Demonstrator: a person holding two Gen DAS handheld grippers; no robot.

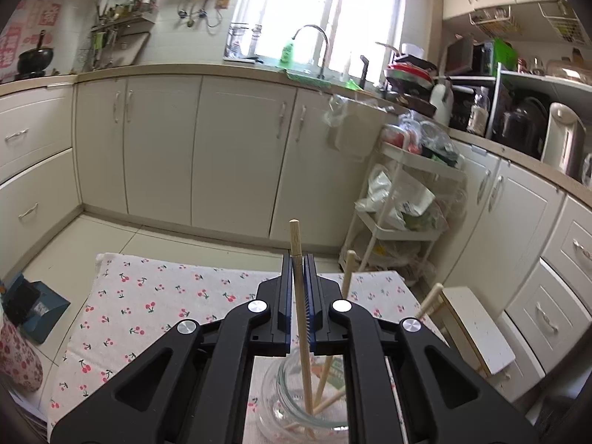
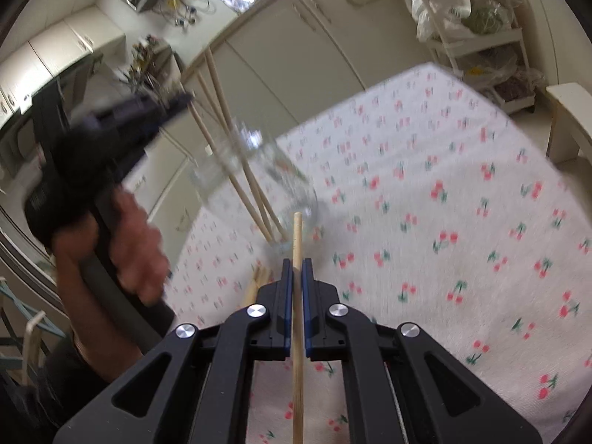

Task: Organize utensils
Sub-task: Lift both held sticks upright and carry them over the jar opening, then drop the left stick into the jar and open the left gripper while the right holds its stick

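My left gripper (image 1: 298, 259) is shut on a wooden chopstick (image 1: 296, 236) that stands nearly upright, its lower end inside a clear glass jar (image 1: 281, 399). Other chopsticks (image 1: 347, 270) lean out of the jar to the right. In the right wrist view, my right gripper (image 2: 297, 264) is shut on another chopstick (image 2: 297, 233), whose tip points at the blurred jar (image 2: 292, 185). The left gripper (image 2: 181, 101), held by a hand (image 2: 137, 244), sits up on the left over that jar. A few loose chopsticks (image 2: 257, 283) lie on the cloth beside my right fingers.
The table is covered by a cherry-print cloth (image 1: 148, 296). Behind it stand a white trolley (image 1: 399, 199) with bags and a small white stool (image 1: 477, 329). A blue box (image 1: 33, 307) lies on the floor at the left. Cream cabinets line the walls.
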